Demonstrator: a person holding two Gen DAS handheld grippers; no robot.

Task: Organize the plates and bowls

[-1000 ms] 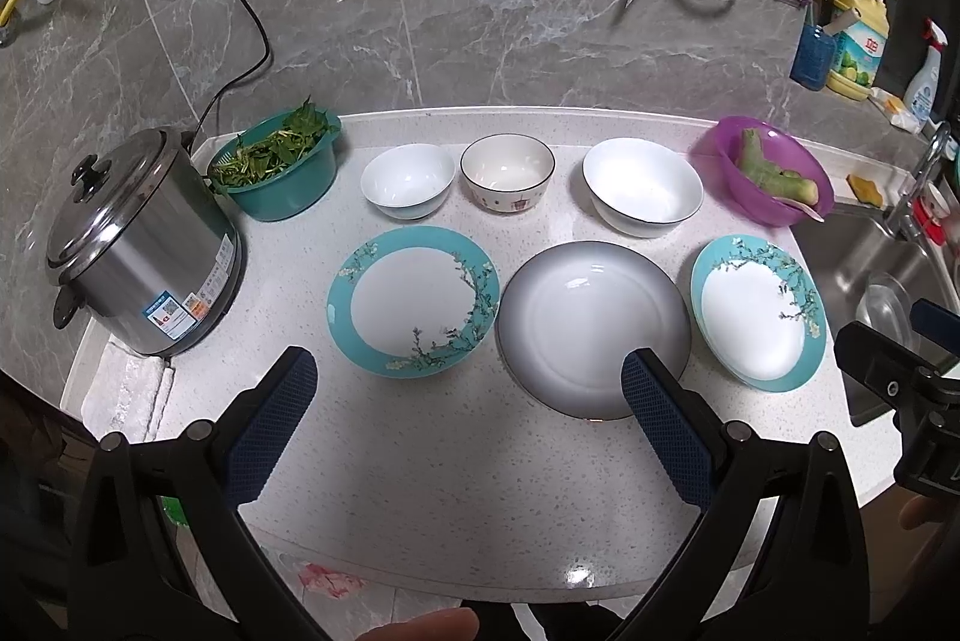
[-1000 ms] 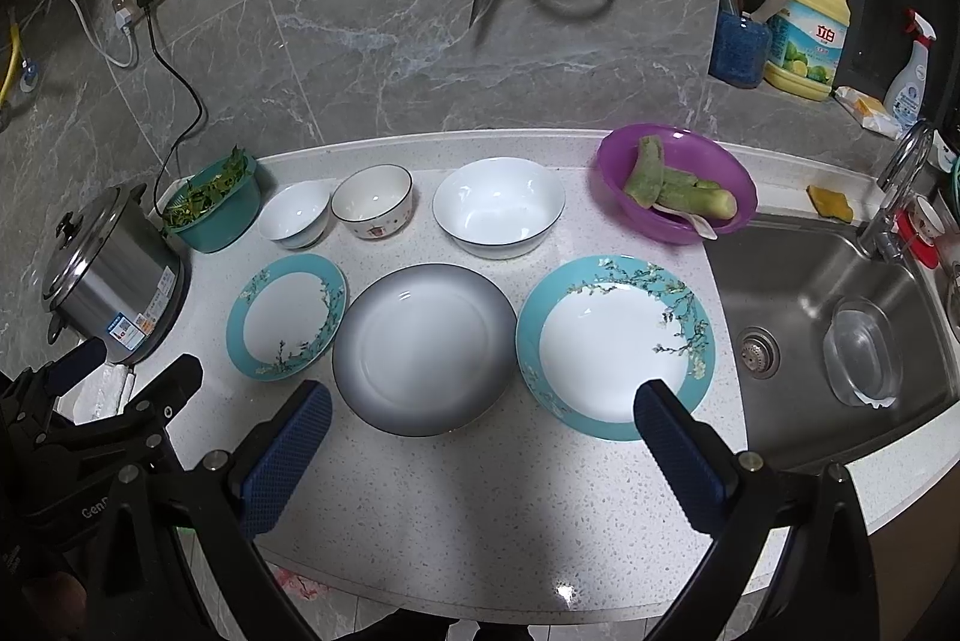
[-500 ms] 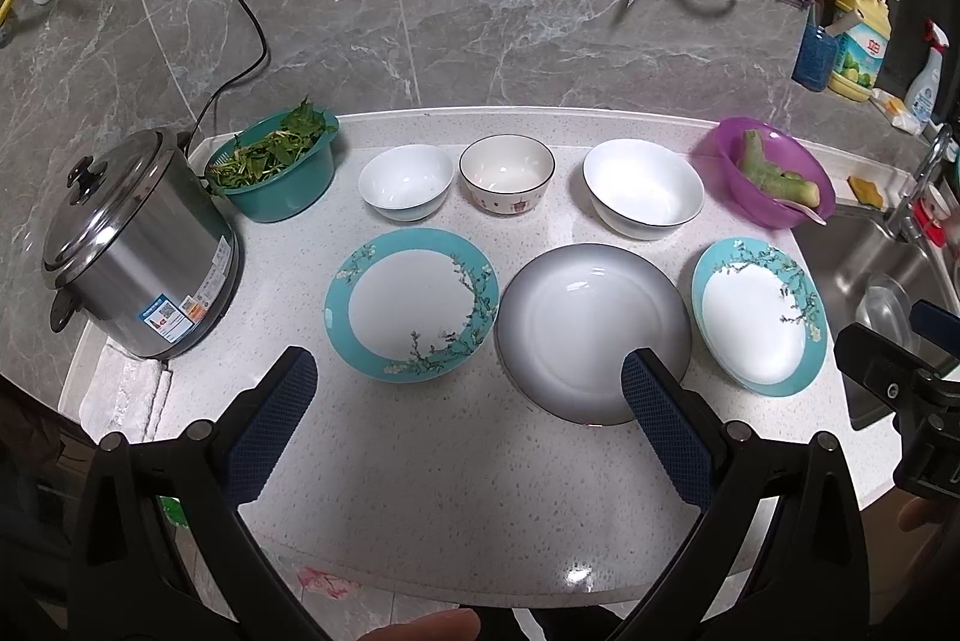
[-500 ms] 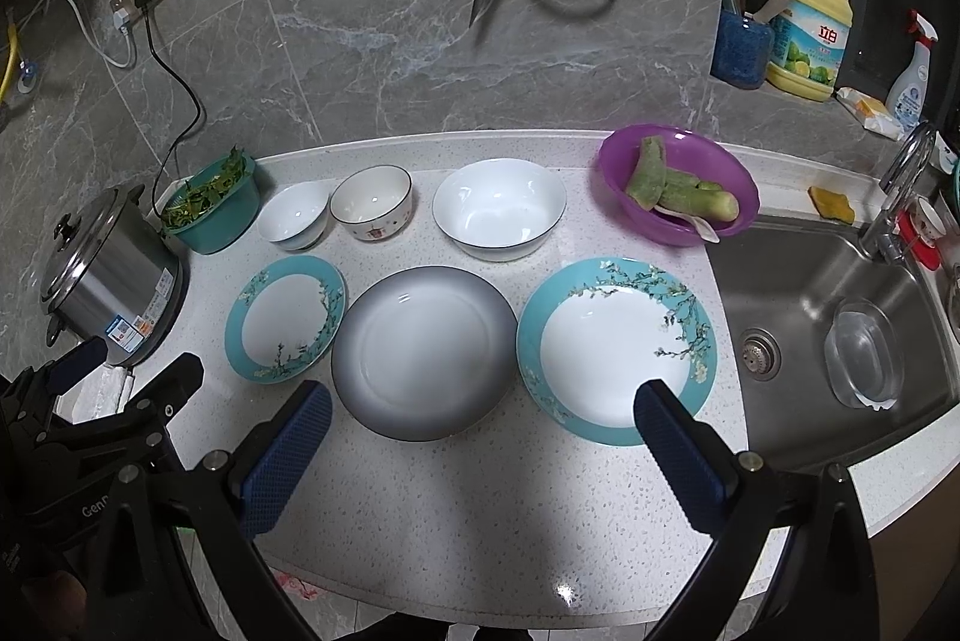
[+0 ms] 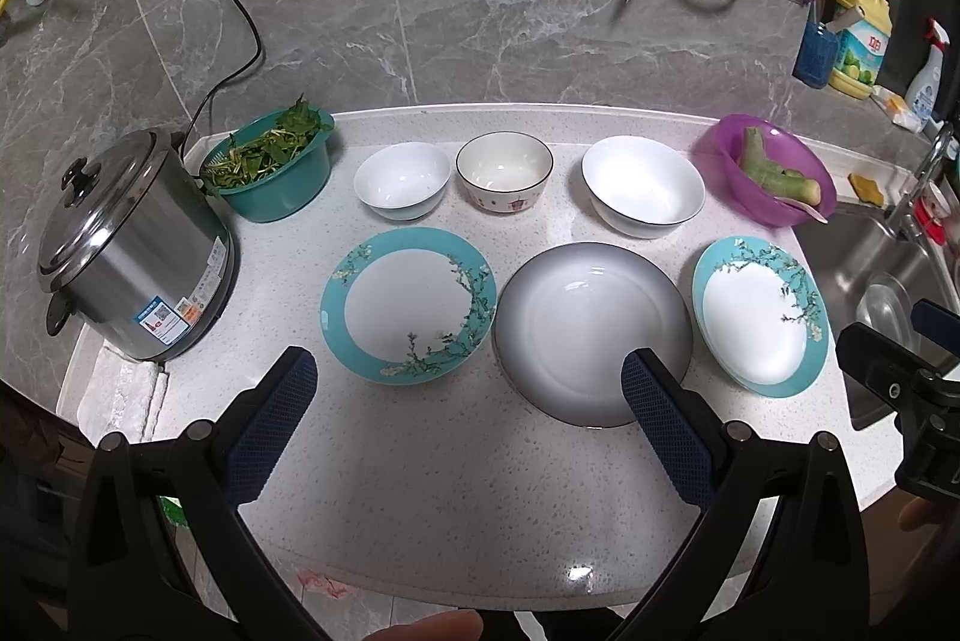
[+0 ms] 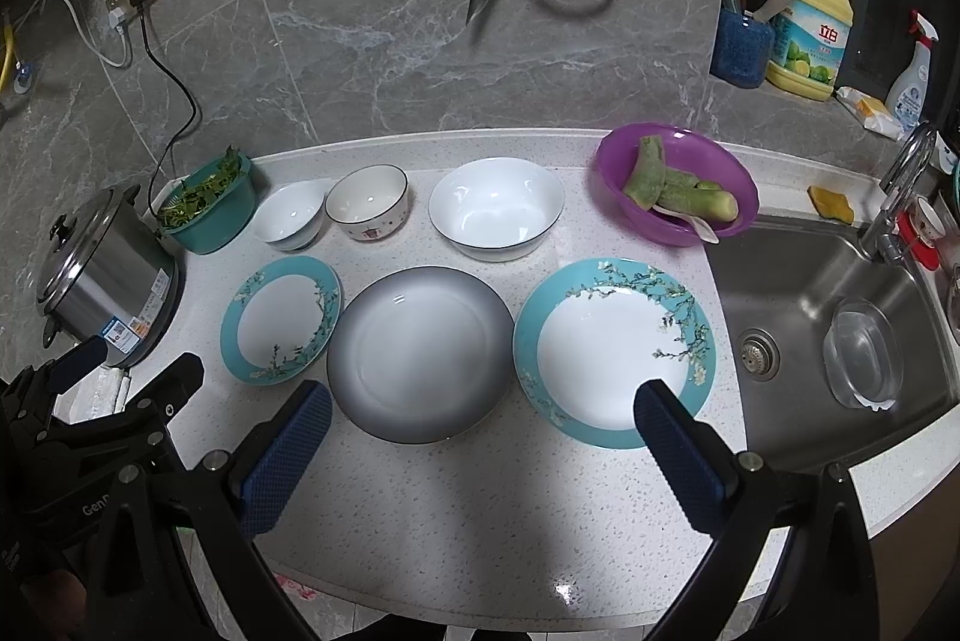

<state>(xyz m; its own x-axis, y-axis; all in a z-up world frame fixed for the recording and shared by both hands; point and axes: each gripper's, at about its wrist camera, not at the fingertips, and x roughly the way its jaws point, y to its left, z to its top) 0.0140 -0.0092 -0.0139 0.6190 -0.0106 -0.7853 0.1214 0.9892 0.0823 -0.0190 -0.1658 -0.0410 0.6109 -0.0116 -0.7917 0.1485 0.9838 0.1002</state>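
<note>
Speckled white countertop [image 5: 456, 497] fills the near field, with grey marble wall tile behind. My left gripper [image 5: 462, 389] and right gripper [image 6: 480, 425] both hover above the front edge, pads spread wide, holding nothing.

Just beyond my left fingers sit the left teal plate [image 5: 408, 305], straight ahead, and the grey plate [image 5: 591, 332], whose near rim is overlapped in view by my right-hand pad. My right gripper has the grey plate [image 6: 420, 353] off its left pad and the right teal plate [image 6: 612, 350] off its right pad, so I judge the right arm nearer that one. All three plates lie flat, empty, rims nearly touching.

Farther out, a row of empty bowls: small white bowl [image 5: 402, 179], patterned bowl [image 5: 504, 173], large white bowl [image 5: 642, 185]. Flanking them, a teal basket [image 5: 270, 167] holds greens and a purple bowl [image 6: 678, 182] holds peeled vegetable. Nothing is stacked yet.
</note>
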